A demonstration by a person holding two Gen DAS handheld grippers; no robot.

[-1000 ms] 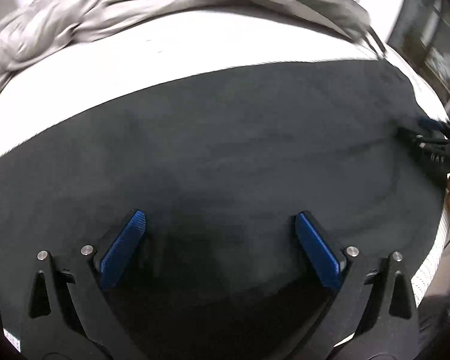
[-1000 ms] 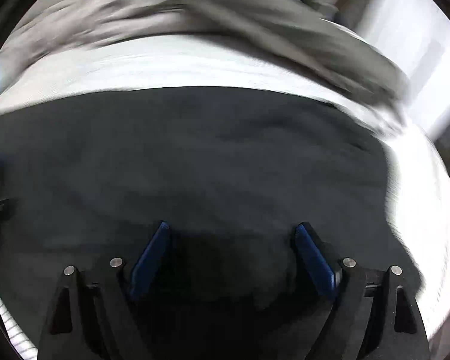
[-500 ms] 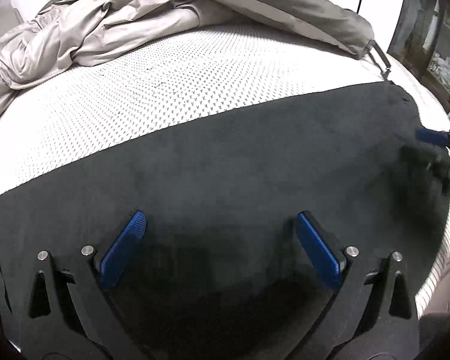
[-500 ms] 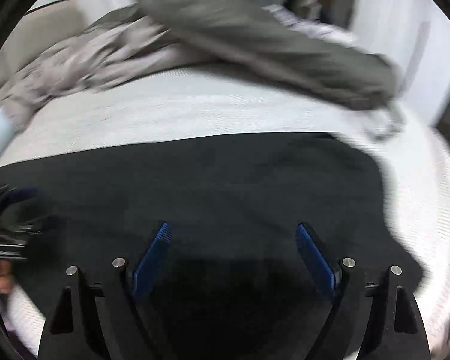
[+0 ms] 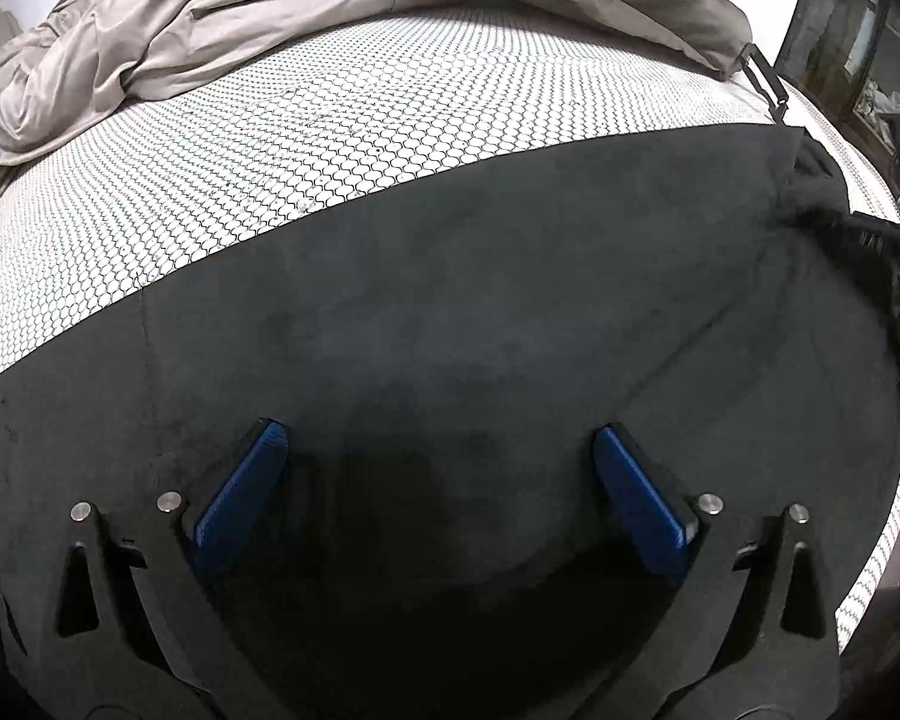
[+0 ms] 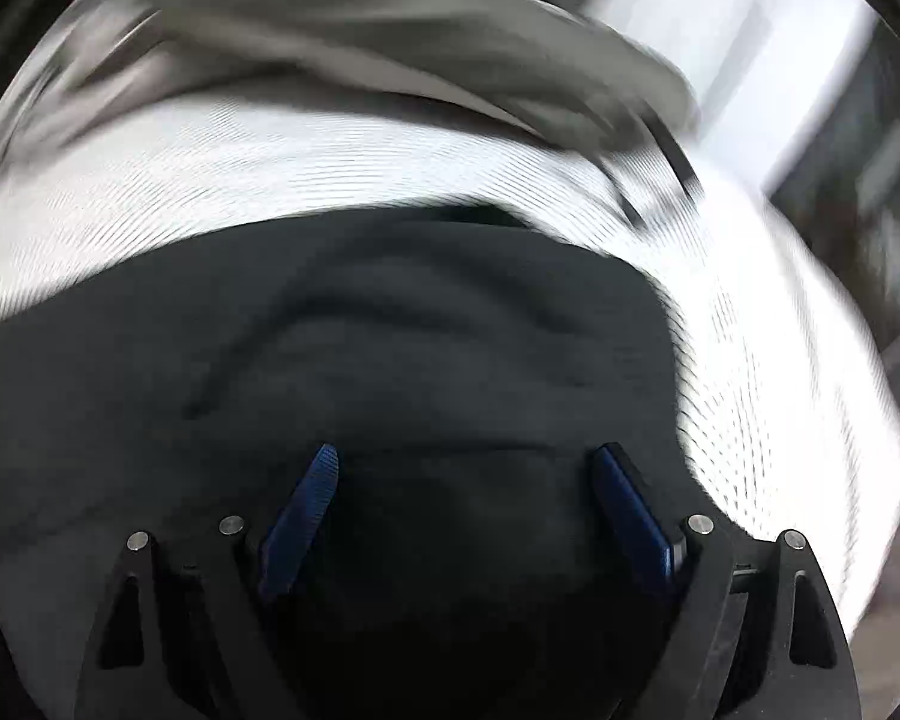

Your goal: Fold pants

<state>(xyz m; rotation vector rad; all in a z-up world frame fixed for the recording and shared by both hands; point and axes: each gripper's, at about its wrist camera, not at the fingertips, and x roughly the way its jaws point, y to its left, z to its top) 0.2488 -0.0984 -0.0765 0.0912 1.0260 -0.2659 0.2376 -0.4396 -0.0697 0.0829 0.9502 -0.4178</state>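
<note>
The black pants (image 5: 450, 312) lie spread flat on the bed (image 5: 342, 138), filling the lower half of both views, most likely smoothed out like this so they can be folded neatly. The left gripper (image 5: 441, 480) hangs just over the dark cloth with its jaws wide apart and nothing pinched between the blue pads (image 5: 240, 492). The right gripper (image 6: 465, 510) is also wide open over the pants, holding nothing; its view is smeared, so I think that hand is sliding sideways to find an edge to grab. In the right wrist view the cloth has soft bumps and wrinkles across the middle. At the top of the frame a crumpled grey blanket (image 5: 168, 42) is heaped on the white dotted bed cover, just beyond the pants' far edge, with a strap and buckle (image 5: 765, 81) in the upper right. That heap could get in the way if the pants are folded toward it.
</note>
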